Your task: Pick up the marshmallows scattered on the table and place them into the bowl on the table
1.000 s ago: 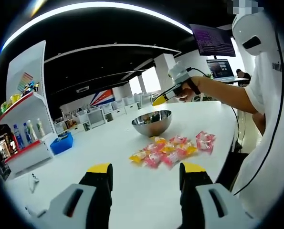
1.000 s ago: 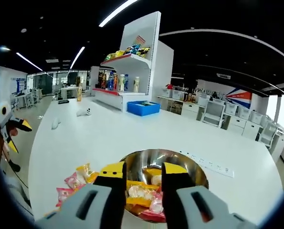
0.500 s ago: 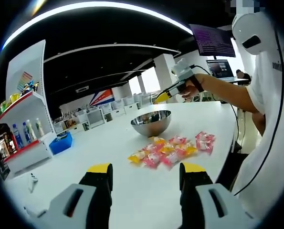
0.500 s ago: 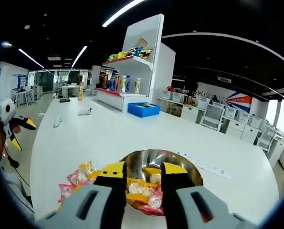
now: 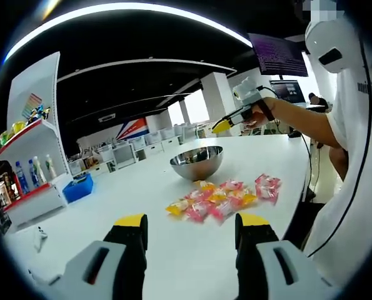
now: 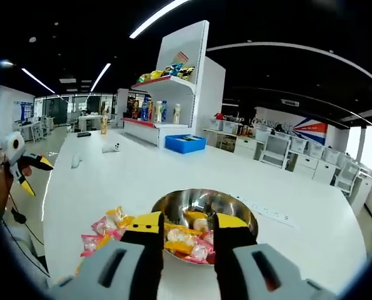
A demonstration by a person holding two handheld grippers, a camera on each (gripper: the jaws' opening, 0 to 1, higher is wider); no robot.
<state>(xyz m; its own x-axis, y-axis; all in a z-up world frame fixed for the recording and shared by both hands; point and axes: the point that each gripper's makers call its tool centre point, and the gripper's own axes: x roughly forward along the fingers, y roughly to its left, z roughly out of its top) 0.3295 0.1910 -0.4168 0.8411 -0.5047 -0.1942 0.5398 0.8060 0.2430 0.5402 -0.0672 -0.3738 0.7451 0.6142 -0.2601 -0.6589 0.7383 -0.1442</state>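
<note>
Your left gripper [image 5: 187, 220] hangs low over the white table [image 5: 98, 206] with its yellow-tipped jaws spread wide and nothing between them. Ahead of it a loose cluster of pink and yellow marshmallow packets [image 5: 220, 199] lies on the tabletop, and just past them stands the steel bowl [image 5: 197, 161]. Above and to the right of the bowl in this view, your right gripper [image 5: 224, 124] comes in on your outstretched arm [image 5: 295, 119].

In the right gripper view, your right gripper [image 6: 187, 220] sits above the near rim of the bowl [image 6: 236, 210], jaws apart by a moderate gap and holding nothing. Several wrapped marshmallows [image 6: 187, 236] already lie in the bowl. The remaining packets [image 6: 105, 226] rest on the table [image 6: 135, 172] just beside the bowl, on its left. Your left gripper [image 6: 29, 174] shows at the far left edge. Farther back stand a blue bin [image 6: 186, 142] and a white shelf unit [image 6: 176, 87] stocked with bottles and snacks.
</note>
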